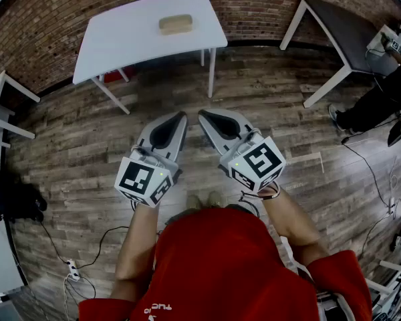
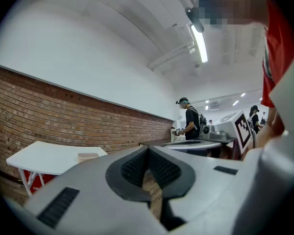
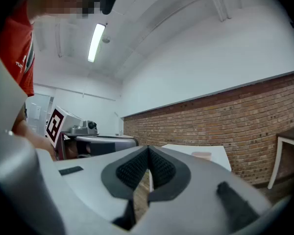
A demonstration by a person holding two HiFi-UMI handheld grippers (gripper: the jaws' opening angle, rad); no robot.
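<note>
I hold my left gripper [image 1: 177, 120] and my right gripper [image 1: 207, 118] side by side in front of my chest, over the wooden floor [image 1: 274, 105]. Both have their jaws pressed together, with nothing between them. Their tips point at the white table [image 1: 120, 49] ahead. I think that is because the tan block [image 1: 176, 24] lies flat on its top, well apart from both grippers.

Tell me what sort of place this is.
Probably a workroom or lab: a brick wall, a plank floor with a power strip and loose cables, a white table ahead, and another person at a dark table.
</note>
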